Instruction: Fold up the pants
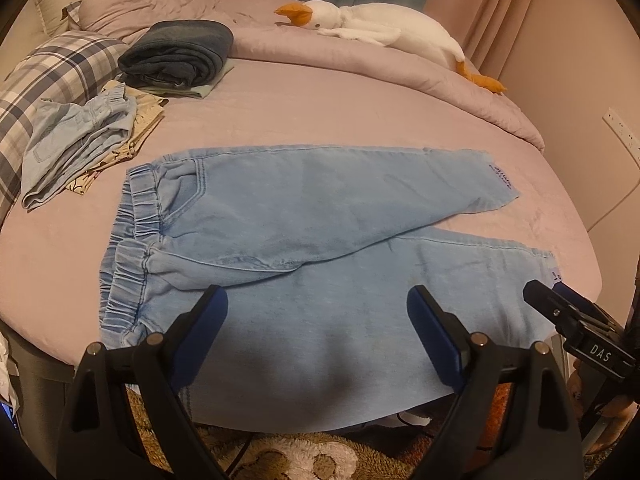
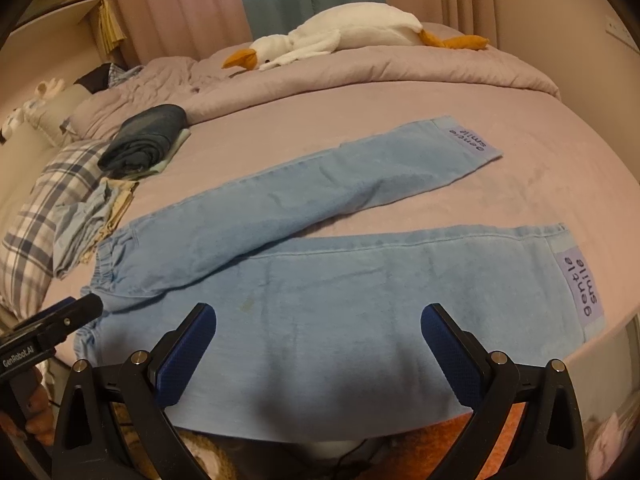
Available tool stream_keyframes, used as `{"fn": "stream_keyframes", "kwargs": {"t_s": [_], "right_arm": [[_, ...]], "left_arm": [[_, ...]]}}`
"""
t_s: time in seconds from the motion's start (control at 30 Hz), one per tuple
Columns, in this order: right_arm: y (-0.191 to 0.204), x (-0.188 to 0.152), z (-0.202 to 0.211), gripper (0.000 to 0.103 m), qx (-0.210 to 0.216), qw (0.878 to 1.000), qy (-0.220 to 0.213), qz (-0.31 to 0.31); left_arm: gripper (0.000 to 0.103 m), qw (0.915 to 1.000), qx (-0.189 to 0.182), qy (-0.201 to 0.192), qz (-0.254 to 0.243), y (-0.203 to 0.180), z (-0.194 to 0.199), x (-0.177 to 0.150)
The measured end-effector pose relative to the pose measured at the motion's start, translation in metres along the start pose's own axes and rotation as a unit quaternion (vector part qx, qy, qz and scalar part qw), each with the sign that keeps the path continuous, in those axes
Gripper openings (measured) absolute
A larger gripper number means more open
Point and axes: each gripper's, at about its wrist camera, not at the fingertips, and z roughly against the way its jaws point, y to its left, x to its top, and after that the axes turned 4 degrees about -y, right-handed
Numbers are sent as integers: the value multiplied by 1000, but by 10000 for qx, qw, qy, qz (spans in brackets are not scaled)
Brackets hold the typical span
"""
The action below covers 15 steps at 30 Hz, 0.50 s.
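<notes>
Light blue pants (image 1: 304,208) lie flat on the bed, waistband (image 1: 132,232) to the left, both legs spread apart to the right. They also show in the right wrist view (image 2: 320,280), with "gentle smile" labels at the cuffs (image 2: 580,292). My left gripper (image 1: 316,312) is open and empty, over the near leg by the bed's front edge. My right gripper (image 2: 318,332) is open and empty, over the near leg further right. The right gripper shows in the left wrist view (image 1: 560,304); the left gripper shows in the right wrist view (image 2: 68,316).
A stack of folded clothes (image 1: 80,148) and a dark folded garment (image 1: 180,52) sit at the left. A plaid pillow (image 1: 44,76) lies beside them. A white goose plush (image 1: 380,28) rests on the bunched duvet (image 1: 360,68) at the back. The bed's front edge (image 1: 48,356) is near.
</notes>
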Motion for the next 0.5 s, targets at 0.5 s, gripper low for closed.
{"fn": "stream_keyframes", "kwargs": {"t_s": [0.5], "right_arm": [[-3, -2, -1, 102, -69, 9999, 55, -75]], "left_arm": [[89, 9999, -23, 103, -20, 0, -3, -1]]}}
